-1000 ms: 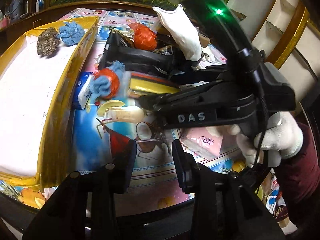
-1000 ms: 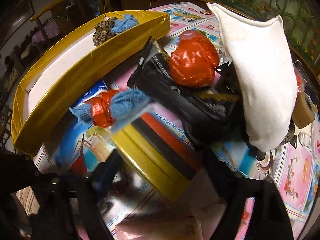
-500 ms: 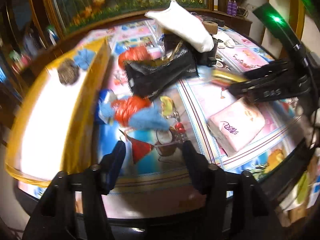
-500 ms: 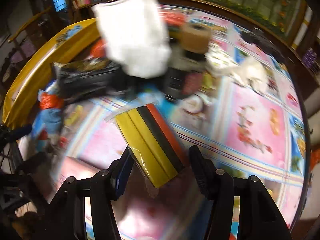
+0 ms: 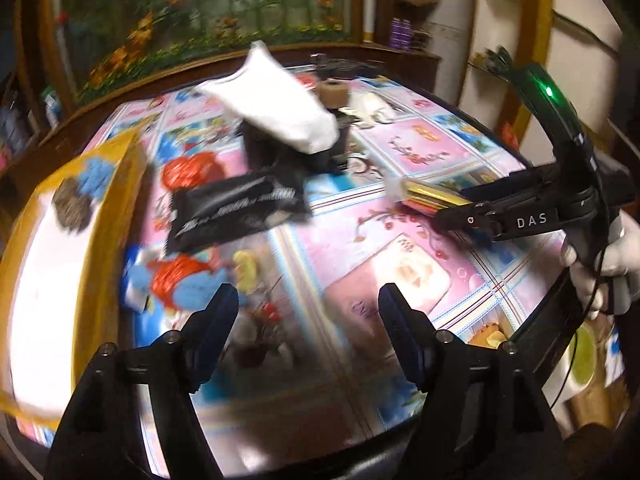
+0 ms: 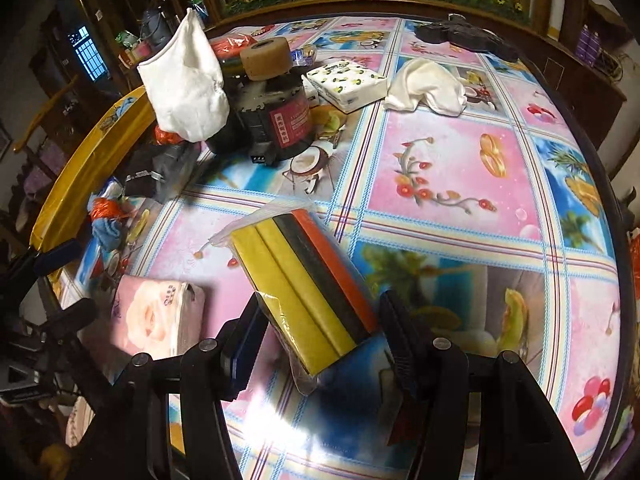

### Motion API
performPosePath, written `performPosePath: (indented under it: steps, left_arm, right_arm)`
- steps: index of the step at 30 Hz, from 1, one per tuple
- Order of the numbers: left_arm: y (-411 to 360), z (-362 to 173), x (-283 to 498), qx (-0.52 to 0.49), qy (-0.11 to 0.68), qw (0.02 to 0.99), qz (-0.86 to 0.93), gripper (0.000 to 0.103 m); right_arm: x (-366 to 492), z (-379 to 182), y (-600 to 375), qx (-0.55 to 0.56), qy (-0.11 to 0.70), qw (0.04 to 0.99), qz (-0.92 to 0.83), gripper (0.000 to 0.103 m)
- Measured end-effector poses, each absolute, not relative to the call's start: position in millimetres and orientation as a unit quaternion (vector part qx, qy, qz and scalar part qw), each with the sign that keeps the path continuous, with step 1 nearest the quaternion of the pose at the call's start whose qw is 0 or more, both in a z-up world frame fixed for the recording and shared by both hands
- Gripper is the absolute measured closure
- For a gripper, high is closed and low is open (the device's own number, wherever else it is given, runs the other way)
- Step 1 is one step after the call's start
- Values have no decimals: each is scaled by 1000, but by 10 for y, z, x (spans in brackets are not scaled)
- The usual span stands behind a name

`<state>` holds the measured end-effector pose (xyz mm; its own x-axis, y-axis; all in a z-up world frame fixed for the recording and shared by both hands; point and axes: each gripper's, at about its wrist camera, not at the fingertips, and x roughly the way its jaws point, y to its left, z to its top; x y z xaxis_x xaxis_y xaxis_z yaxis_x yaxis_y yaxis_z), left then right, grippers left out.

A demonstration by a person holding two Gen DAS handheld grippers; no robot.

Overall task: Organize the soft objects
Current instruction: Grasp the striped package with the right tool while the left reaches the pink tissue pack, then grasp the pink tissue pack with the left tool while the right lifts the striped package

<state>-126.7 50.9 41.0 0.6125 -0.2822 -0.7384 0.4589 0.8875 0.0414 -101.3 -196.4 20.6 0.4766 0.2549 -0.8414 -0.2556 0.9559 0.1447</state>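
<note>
My right gripper is shut on a bagged pack of yellow, black and orange sponges and holds it above the table; it also shows at the right of the left wrist view. My left gripper is open and empty near the table's front edge. A blue-and-orange cloth bundle lies left of it beside the yellow tray. A brown puff and a blue puff lie in the tray. A white pouch rests on a black jar.
A pink tissue pack lies ahead of the left gripper. A black foil packet, an orange bag, a tape roll, a white tissue pack and a white cloth sit on the round table.
My right gripper has lifted the sponge pack off the pile and carried it right over the table's front. My left gripper has opened wider and swung right.
</note>
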Motion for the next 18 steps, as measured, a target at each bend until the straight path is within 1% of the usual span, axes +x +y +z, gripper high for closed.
performPosePath:
  steps: [4, 6, 7, 8, 9, 10, 11, 13, 14, 16, 17, 18]
  left_arm:
    - [167, 323, -1183, 197, 373, 874, -241, 31]
    - [5, 269, -1205, 229, 363, 866, -257, 29]
    - [-42, 280, -1227, 234, 353, 866, -265, 22]
    - [-88, 271, -1236, 239, 356, 861, -273, 20]
    - [-121, 266, -1250, 240, 359, 857, -282, 20]
    - [-161, 256, -1273, 239, 362, 853, -290, 20]
    - [-191, 240, -1284, 237, 367, 849, -298, 20]
    - [-239, 184, -1304, 233, 379, 841, -309, 20]
    - [-279, 129, -1302, 237, 392, 832, -312, 17]
    - [-273, 97, -1284, 222, 406, 830, -312, 20]
    - [-238, 104, -1252, 203, 418, 826, -320, 37]
    - [-193, 106, -1211, 179, 433, 818, -333, 50]
  right_arm:
    - [-1122, 273, -2034, 9, 497, 853, 160, 46]
    - [-1171, 286, -2044, 14, 502, 849, 164, 45]
    - [-1183, 291, -2052, 16, 503, 848, 165, 45]
    - [-1188, 295, -2061, 17, 505, 847, 163, 45]
    - [-1184, 296, -2062, 17, 506, 847, 162, 44]
    - [-1179, 298, -2056, 15, 508, 846, 161, 41]
    - [-1164, 295, -2044, 13, 511, 845, 158, 34]
    - [-1142, 286, -2014, 12, 513, 844, 159, 25]
    - [-1130, 281, -1993, 12, 513, 843, 161, 23]
    - [-1116, 277, -1952, 6, 514, 842, 161, 23]
    - [-1112, 280, -1931, 3, 514, 843, 161, 23]
    - [-1109, 276, -1918, 2, 514, 842, 162, 23]
